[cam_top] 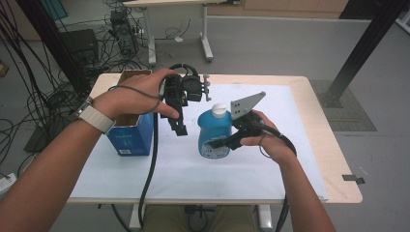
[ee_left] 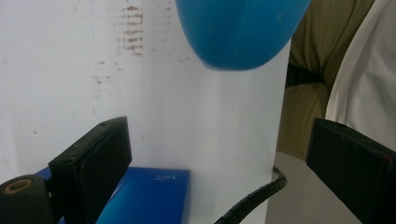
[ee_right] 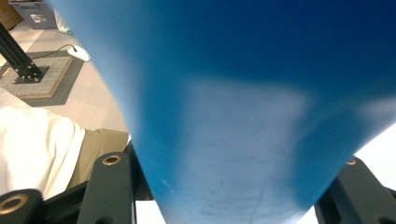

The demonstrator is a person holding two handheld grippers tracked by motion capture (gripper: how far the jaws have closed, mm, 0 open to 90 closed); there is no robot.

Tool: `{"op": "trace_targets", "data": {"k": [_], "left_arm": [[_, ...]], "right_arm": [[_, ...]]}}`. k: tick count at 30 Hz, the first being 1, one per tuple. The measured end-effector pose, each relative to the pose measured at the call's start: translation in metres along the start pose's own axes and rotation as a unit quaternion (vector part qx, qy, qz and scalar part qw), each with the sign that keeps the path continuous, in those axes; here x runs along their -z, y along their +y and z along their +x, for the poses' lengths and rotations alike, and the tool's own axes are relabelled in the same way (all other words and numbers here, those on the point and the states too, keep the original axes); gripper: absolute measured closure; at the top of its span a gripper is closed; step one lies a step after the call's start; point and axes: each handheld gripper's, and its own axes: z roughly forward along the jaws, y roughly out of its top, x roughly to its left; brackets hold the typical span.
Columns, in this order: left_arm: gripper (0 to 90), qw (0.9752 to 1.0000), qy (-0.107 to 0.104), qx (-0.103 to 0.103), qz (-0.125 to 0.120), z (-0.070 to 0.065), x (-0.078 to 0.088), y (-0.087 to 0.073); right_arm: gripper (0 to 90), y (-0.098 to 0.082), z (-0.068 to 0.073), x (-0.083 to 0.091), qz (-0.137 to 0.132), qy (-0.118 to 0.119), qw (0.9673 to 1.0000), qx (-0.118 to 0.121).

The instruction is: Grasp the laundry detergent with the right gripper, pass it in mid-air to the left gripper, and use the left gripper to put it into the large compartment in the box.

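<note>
1. High view: the right gripper (cam_top: 223, 143) is clamped on the lower body of a blue plastic bottle with a white cap (cam_top: 213, 134); one jaw lies across the bottle's label. The bottle stands upright between the two grippers, over the white sheet (cam_top: 270, 164) that covers the wooden worktop (cam_top: 338, 159).
2. Right gripper view: the blue bottle sits between the two black jaws, one jaw at each flank, pressed against its sides. The bottle body rises from the jaws and is blurred at this range.
3. High view: the left gripper (cam_top: 180, 126) hangs above the sheet with its jaws pointing down, just left of the bottle and apart from it.
4. Left gripper view: the jaws stand wide with nothing between them. The rounded blue bottom of the bottle shows ahead of the jaws, clear of the sheet.
5. An open blue cardboard box (cam_top: 129, 129) stands on the worktop, just outside the left gripper's jaws, not touching them; its blue face shows beside the left jaw in the left gripper view.
</note>
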Motion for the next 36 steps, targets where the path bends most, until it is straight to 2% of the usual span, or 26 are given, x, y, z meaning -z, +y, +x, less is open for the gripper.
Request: {"op": "trace_targets", "data": {"k": [8,24,36], "left_arm": [[7.2,1.0000,0.002,-0.009,-0.001,-0.002,0.006,0.005],[7.0,0.9999,-0.001,-0.014,-0.001,-0.005,0.009,0.019],[7.0,0.9997,-0.001,-0.022,-0.005,-0.004,0.011,0.035]], "right_arm": [[43.5,0.005,0.001,-0.005,0.001,0.002,1.0000,0.002],[43.7,0.009,0.001,-0.018,0.010,0.009,0.9999,0.005],[43.7,0.009,0.002,-0.017,0.010,0.012,0.9999,0.005]]}}
